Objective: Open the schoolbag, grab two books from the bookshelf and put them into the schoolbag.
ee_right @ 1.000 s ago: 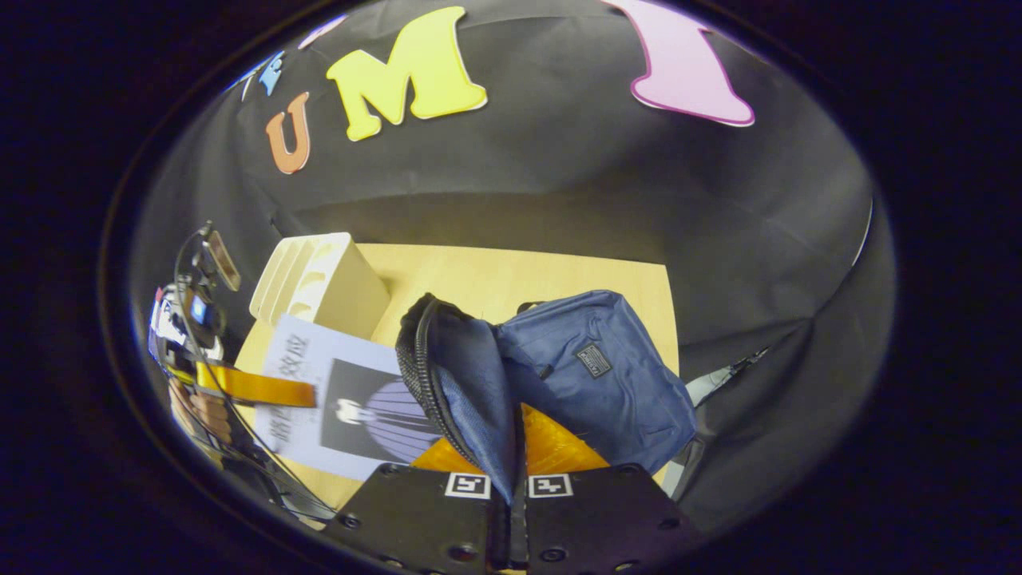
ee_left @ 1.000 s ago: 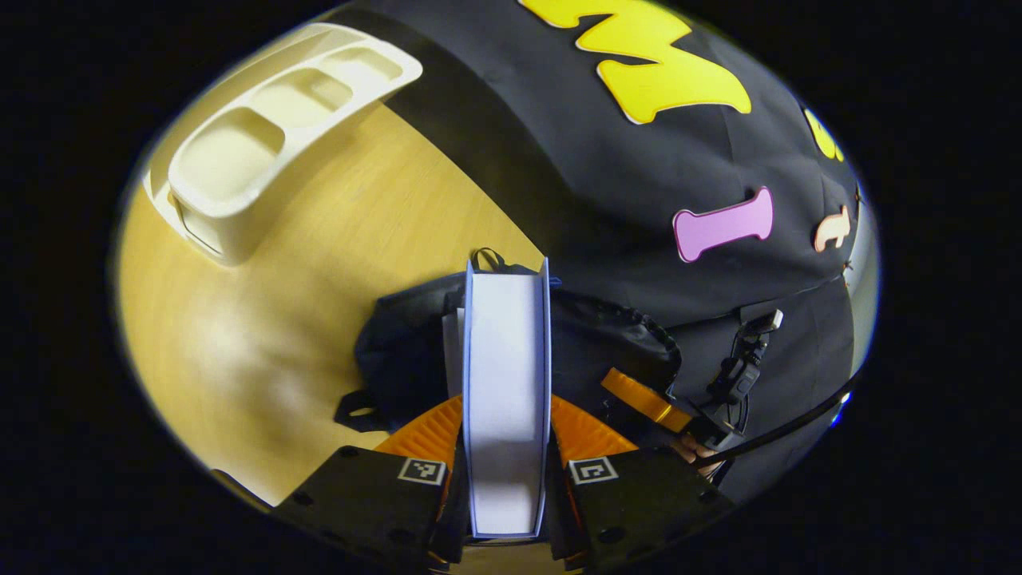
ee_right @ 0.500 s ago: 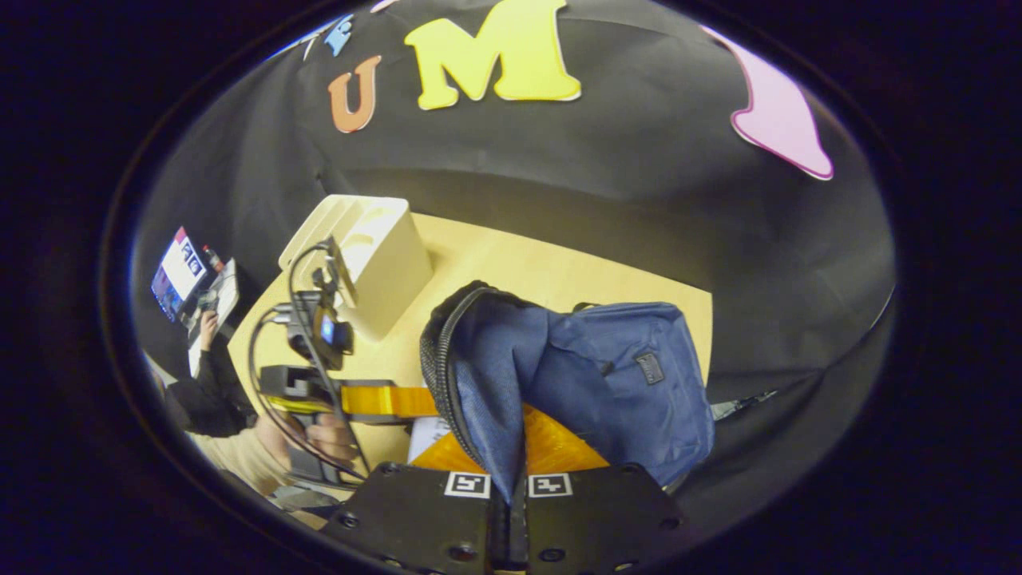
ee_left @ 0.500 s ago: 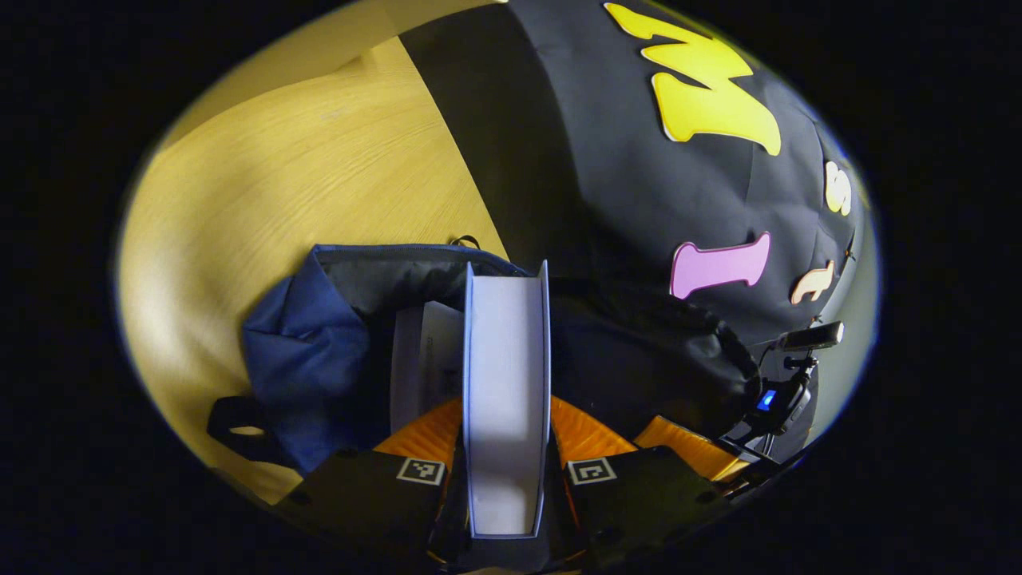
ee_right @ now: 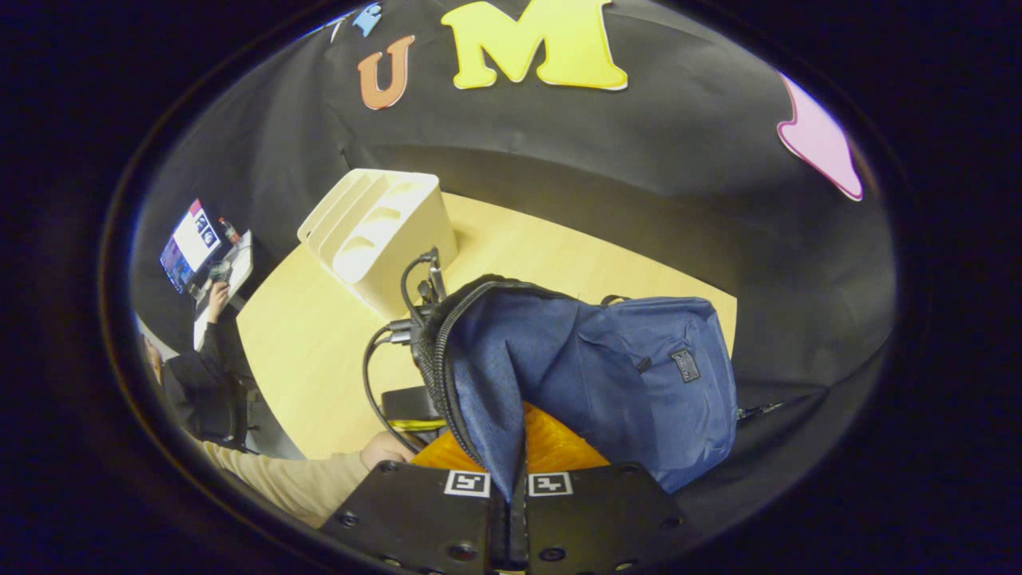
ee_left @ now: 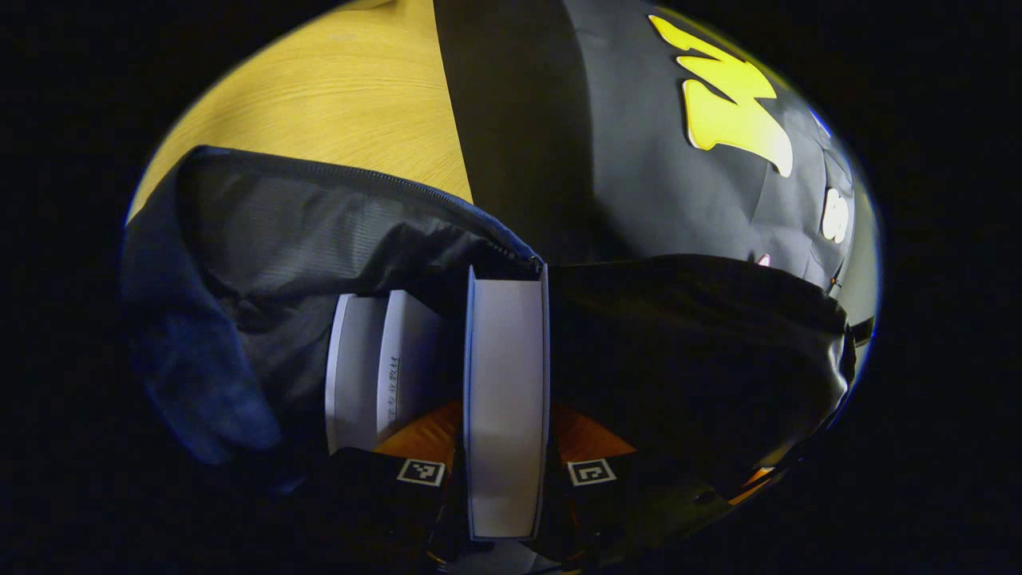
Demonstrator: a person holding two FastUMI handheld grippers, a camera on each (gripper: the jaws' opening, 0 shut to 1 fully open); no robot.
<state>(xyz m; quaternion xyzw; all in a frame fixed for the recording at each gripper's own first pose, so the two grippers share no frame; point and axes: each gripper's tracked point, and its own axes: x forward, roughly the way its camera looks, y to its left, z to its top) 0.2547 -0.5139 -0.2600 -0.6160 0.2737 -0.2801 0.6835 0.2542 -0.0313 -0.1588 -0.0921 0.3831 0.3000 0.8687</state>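
Note:
In the left gripper view my left gripper [ee_left: 506,443] is shut on a pale blue book [ee_left: 505,383], held page edge up and reaching into the open mouth of the navy schoolbag [ee_left: 263,255]. Another white book [ee_left: 375,367] stands inside the bag just to its left. In the right gripper view my right gripper [ee_right: 511,471] is shut on the schoolbag's flap [ee_right: 487,399], holding the zipped opening up. The schoolbag [ee_right: 631,375] lies on the wooden table [ee_right: 319,351]. The left gripper's body and cables [ee_right: 407,351] show behind the flap's edge.
A cream bookshelf [ee_right: 375,231] with slots stands on the table behind the bag. A sleeve and hand [ee_right: 319,479] show at the lower left. A person sits at a screen [ee_right: 192,247] far left. The table's far edge meets the booth wall.
My left gripper has pushed the blue book down into the bag's mouth; the bag now looms large around it. The right gripper has kept the flap raised, and the left gripper has slipped behind it.

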